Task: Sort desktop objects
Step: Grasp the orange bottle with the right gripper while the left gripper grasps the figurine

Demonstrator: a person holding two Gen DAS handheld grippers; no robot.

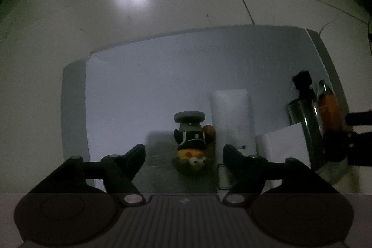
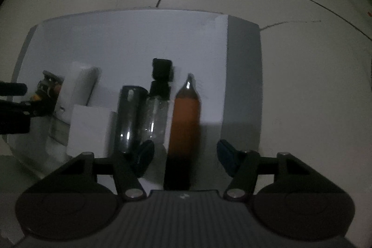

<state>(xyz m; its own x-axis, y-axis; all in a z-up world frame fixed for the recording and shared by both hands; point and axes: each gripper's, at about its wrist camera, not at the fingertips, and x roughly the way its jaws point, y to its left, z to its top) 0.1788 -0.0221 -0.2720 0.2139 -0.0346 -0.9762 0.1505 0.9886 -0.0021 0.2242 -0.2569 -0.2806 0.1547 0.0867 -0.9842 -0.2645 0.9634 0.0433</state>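
Glossy pale floor tiles (image 1: 162, 4) surround a white tabletop (image 2: 130, 38); ahead of the wide-open, empty left gripper (image 1: 183, 155) lies a duck figurine (image 1: 191, 143), and an orange tube (image 2: 184, 122) lies between the right gripper's (image 2: 186, 155) equally spread, empty jaws.

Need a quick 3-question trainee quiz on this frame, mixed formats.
1. True or false: the left tongs are shut on the duck figurine.
2. Which object lies between the right tongs' open fingers? A. orange tube B. white box C. clear spray bottle
3. Fill in: the duck figurine lies on its ____ on the white table.

Key: 1 false, both tongs are open; 2 A; 3 side.
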